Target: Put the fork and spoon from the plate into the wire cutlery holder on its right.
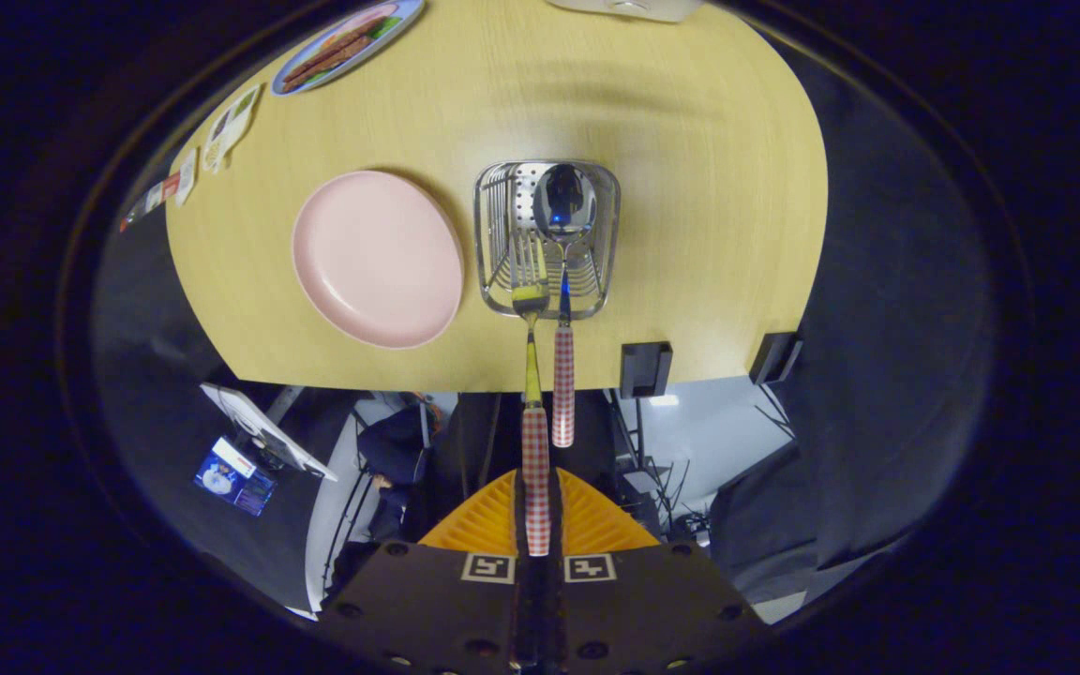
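Orange ribbed gripper (537,525) fingers pinch red-checked handle of metal fork (534,450), tines already inside chrome wire cutlery holder (493,234); red-checked metal spoon (564,281) rests in holder beyond fingers; round pink plate (376,258) beside it on wooden table (709,187)

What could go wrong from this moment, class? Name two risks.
1. The jaws of the gripper are shut on the fork, whose tines sit at the wire holder rim; released here, it might tip out.
2. The spoon lies right beside it, so lowering the fork may knock it.
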### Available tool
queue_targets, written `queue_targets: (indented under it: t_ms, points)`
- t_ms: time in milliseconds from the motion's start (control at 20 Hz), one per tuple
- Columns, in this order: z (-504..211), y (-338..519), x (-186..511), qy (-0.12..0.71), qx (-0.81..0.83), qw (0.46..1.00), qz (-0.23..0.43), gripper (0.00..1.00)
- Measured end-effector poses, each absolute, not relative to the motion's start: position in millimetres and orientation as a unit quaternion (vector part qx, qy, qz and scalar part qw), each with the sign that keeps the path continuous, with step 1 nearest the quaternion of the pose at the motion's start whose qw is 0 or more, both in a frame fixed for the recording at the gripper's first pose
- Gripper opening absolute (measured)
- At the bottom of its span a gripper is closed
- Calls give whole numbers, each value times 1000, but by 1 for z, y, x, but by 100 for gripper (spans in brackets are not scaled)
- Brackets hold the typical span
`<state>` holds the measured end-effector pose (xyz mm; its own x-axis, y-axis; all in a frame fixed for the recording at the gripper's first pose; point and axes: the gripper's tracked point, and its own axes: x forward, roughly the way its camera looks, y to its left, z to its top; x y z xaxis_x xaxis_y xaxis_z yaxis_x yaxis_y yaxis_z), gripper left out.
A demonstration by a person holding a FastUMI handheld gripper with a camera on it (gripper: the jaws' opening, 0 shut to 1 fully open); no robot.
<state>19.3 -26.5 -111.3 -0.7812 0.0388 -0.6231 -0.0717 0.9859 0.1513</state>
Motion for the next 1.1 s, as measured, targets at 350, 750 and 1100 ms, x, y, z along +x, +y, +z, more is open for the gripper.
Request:
queue_targets:
  t_ms: [350, 750, 1100]
  points:
    - [-141, -19, 43, 940, -42, 330, 76, 7]
    - [-156, -10, 60, 923, -57, 369, 92, 87]
    - [-125, -17, 71, 859, -33, 496, 121, 98]
